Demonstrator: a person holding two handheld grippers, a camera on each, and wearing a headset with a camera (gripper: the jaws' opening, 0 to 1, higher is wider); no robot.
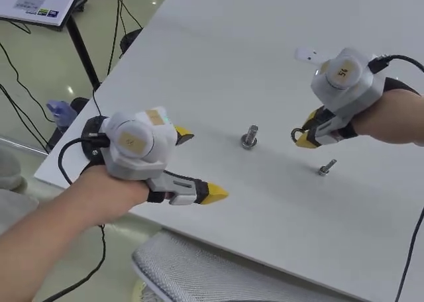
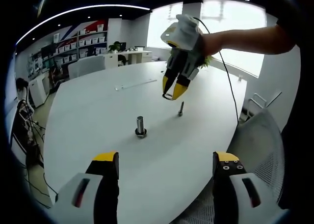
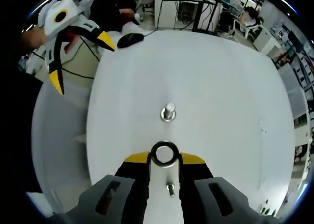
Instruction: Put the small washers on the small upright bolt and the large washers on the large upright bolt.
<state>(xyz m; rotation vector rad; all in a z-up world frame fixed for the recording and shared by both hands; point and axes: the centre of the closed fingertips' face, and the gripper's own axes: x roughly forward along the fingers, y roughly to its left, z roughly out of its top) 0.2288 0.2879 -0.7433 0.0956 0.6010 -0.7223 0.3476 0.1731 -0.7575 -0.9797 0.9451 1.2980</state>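
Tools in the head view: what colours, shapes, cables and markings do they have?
The left tool and right tool look alike: a pale grey rounded body with a round tan sticker on top, dark jaws ending in yellow pointed tips, and a black cable leaving each body.

Left tongs (image 1: 200, 164) wide apart; right tongs (image 1: 305, 138) aloft, tight on a washer (image 3: 153, 154).

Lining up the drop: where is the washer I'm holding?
In the right gripper view the washer sits pinched at the tips of the right gripper, held over the table just short of the large bolt.
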